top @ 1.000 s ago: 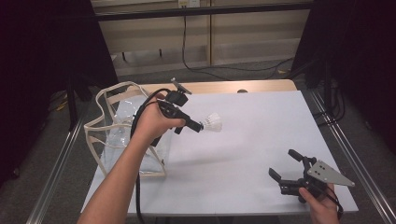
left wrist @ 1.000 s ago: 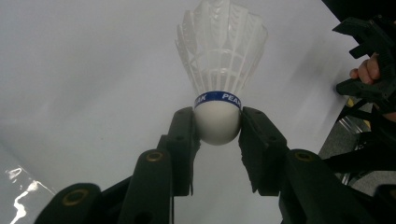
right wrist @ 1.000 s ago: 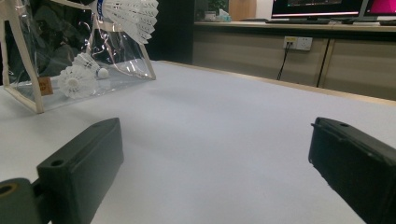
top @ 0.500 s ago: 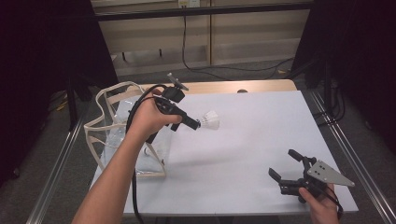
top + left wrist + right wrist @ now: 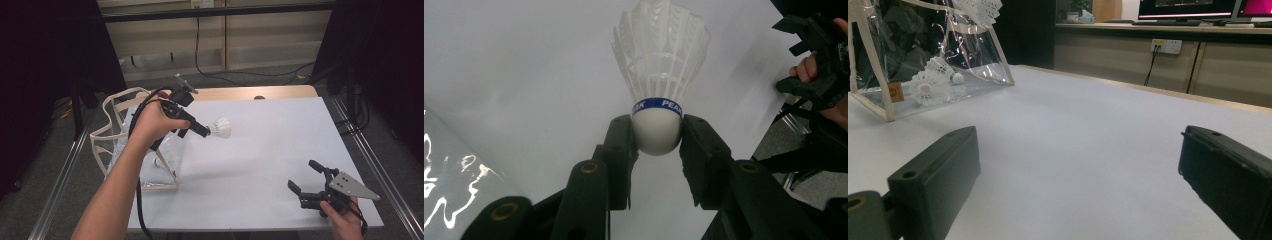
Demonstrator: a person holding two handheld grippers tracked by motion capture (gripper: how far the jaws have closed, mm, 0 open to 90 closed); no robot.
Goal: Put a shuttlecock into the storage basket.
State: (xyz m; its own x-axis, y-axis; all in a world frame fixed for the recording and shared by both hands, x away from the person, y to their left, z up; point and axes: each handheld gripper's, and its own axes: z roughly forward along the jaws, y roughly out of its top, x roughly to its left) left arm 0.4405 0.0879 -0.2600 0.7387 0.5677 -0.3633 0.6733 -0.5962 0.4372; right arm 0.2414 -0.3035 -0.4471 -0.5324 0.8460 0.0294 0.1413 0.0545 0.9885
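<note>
A white feather shuttlecock [image 5: 220,127] with a blue band is held by its cork between the pads of my left gripper [image 5: 204,131], above the white table and just right of the clear bag [image 5: 116,145]. In the left gripper view the jaws press on both sides of the cork [image 5: 656,134], with the feathers pointing away. My right gripper [image 5: 303,175] stands open low over the table's near right corner, nothing between its jaws [image 5: 1078,165]. It also appears far off in the left gripper view [image 5: 819,55].
The clear bag with cream trim [image 5: 878,60] stands at the table's left edge and holds a few shuttlecocks [image 5: 927,88]. The white table [image 5: 270,145] has a wooden strip along its far edge. Metal rails run along both sides of the table.
My left gripper has drifted slightly left toward the bag with the shuttlecock still in it. The right gripper has stayed where it was.
</note>
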